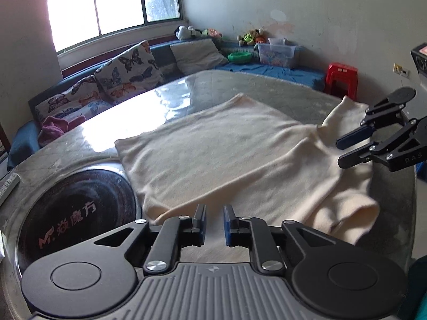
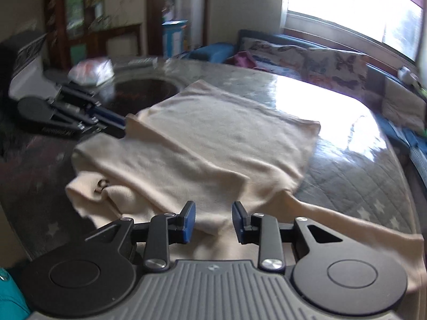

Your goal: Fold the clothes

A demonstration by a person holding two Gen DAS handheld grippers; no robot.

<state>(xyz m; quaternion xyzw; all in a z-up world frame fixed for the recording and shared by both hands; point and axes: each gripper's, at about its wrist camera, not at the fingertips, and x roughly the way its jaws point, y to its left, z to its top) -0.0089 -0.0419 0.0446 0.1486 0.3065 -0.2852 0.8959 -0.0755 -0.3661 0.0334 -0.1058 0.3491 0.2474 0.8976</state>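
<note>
A cream sweater (image 1: 226,146) lies spread flat on the round table (image 1: 173,93), its collar towards the right in the left wrist view. My left gripper (image 1: 214,224) hovers at the sweater's near edge, its blue pads a narrow gap apart with nothing pinched. My right gripper (image 1: 339,152) hangs over the collar and shoulder, jaws apart. In the right wrist view the sweater (image 2: 213,138) runs away from my right gripper (image 2: 213,222), whose pads stand apart above a fold without pressing it. One sleeve (image 2: 347,226) trails to the right. My left gripper (image 2: 120,124) shows at the far left edge.
A black round cooktop (image 1: 77,213) is set into the table beside the sweater. A white plastic bag (image 2: 90,72) lies beyond it. Butterfly cushions (image 1: 120,72) line a blue sofa behind the table. A red stool (image 1: 341,77) stands at the far right.
</note>
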